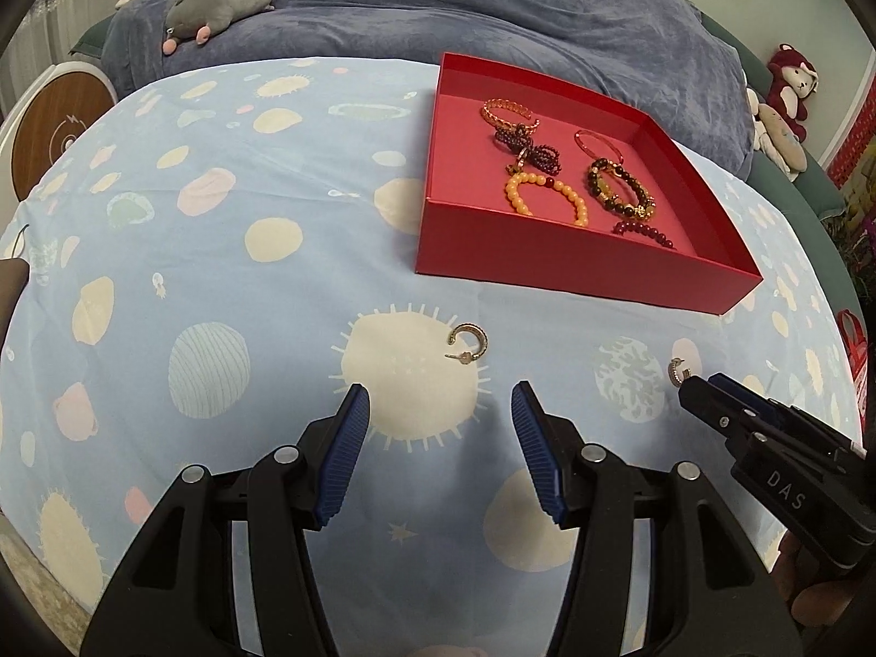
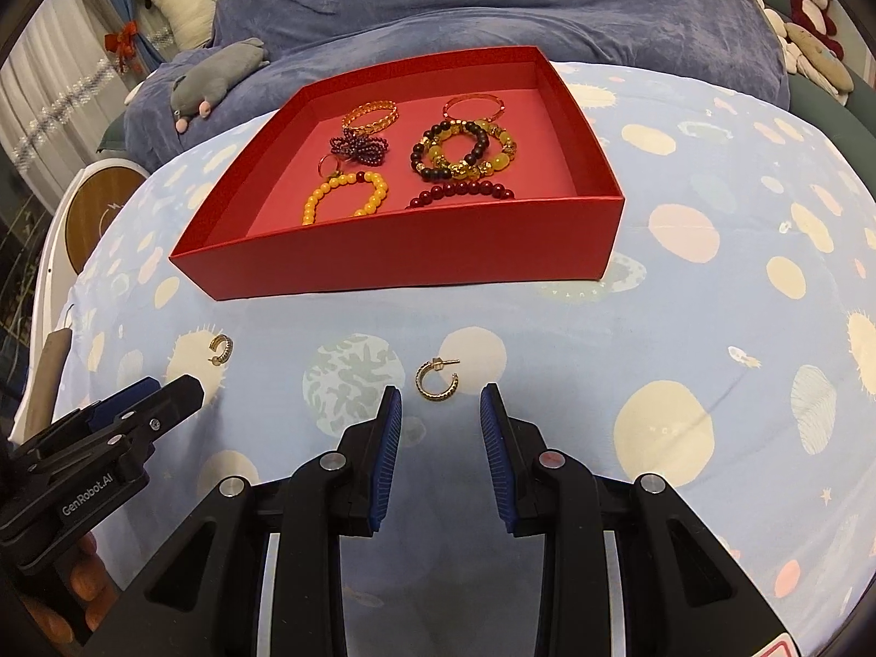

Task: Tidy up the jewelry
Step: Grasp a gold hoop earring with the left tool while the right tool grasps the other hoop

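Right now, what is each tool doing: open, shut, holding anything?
Left tool: open, empty, a gold hoop earring just ahead on the cloth.
Right tool: open, empty, the other earring just ahead.

Bracelets point(image 2: 345, 194) in box point(image 2: 394, 252), on cloth point(image 2: 684, 328). Two earrings point(image 2: 435, 379) point(image 2: 220, 349) on cloth before box, apart; bedding point(image 2: 493, 5) behind.

left gripper point(image 1: 441, 402) angled down, jaws apart, empty | right gripper point(image 2: 441, 402) angled down, jaws narrower, empty
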{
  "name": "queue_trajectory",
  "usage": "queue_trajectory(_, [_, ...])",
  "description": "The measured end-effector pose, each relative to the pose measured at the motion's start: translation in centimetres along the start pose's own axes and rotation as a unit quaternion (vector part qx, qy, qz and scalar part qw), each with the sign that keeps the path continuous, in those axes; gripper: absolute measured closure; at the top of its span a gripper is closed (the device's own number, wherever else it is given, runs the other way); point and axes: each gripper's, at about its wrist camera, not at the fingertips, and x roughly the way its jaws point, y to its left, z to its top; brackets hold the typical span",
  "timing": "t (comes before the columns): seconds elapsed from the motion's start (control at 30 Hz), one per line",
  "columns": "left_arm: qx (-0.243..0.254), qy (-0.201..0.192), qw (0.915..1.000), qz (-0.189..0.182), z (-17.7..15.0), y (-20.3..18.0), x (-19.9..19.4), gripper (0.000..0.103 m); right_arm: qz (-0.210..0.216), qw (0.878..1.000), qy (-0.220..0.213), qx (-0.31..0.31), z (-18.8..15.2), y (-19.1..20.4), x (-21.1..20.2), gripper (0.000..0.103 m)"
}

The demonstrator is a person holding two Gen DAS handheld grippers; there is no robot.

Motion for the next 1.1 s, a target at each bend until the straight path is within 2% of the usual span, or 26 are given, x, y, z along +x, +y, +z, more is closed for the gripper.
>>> queue_trajectory(0.37, [-0.003, 0.001, 1.0000, 0.000, 0.4, -0.1, 0.7, 0.052, -0.010, 1.000, -0.004, -0.009, 0.8, 0.5, 1.1, 0.073])
queue_trajectory(0.47, [-0.003, 0.002, 1.0000, 0.000, 0.4, 0.0, 0.7, 0.052, -0.023, 0.999, -0.007, -0.023, 0.8, 0.9, 1.2, 0.078])
queue_trajectory(0.57, [-0.003, 0.000, 1.0000, 0.000, 0.7, -0.1, 0.8, 0.052, -0.034, 0.999, -0.009, -0.031, 0.6, 0.9, 1.1, 0.086])
queue_trajectory(0.93, [0.003, -0.002, 1.0000, 0.001, 1.7, -0.8, 1.9, 0.052, -0.024, 1.000, -0.003, -0.016, 0.3, 0.2, 0.7, 0.086])
queue_trajectory(1.1, [0.010, -0.005, 0.9999, 0.009, 2.0, -1.2, 2.5, 0.058, -0.021, 1.000, -0.003, -0.011, 0.2, 0.1, 0.6, 0.086])
